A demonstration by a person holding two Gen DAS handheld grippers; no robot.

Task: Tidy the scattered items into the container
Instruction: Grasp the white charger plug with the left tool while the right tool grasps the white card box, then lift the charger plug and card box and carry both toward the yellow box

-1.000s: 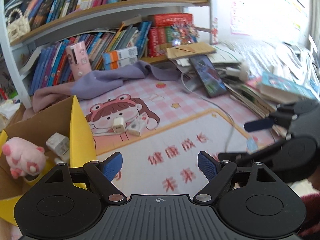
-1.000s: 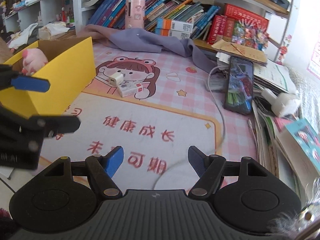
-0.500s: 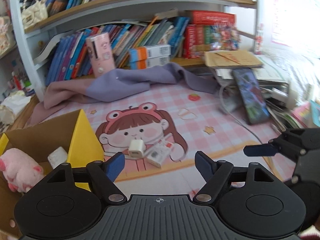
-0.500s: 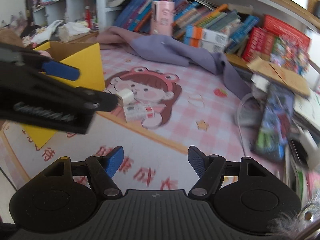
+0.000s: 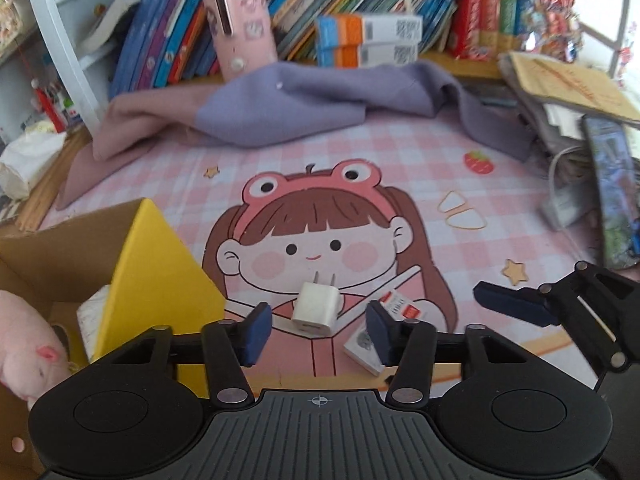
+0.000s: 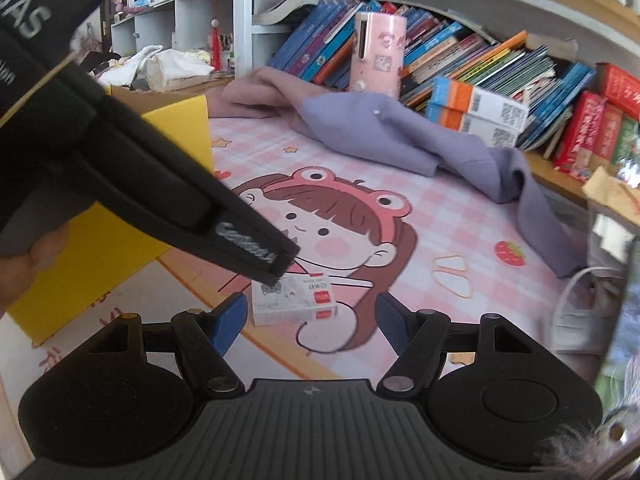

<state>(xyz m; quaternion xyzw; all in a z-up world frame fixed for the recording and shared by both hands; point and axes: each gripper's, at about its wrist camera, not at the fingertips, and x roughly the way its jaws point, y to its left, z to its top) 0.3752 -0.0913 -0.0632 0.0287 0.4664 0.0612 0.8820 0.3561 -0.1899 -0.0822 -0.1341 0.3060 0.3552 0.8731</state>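
Note:
A white charger plug lies on the pink cartoon mat, between the blue pads of my left gripper. Its jaws are closing, and a gap still shows on each side of the plug. Just right of the plug lies a small white box with a red label. In the right wrist view this box sits just ahead of my open right gripper. The left gripper's black body crosses that view and hides the plug. The yellow cardboard box stands at the left and holds a pink plush toy.
A purple cloth is bunched at the back of the mat, before a pink cylinder and rows of books. A phone, a white cable and paper piles crowd the right edge. The right gripper's finger hangs near the box.
Both grippers have moved forward and down onto the plug and the small box. The left jaws have narrowed around the plug. The left gripper now fills more of the right wrist view.

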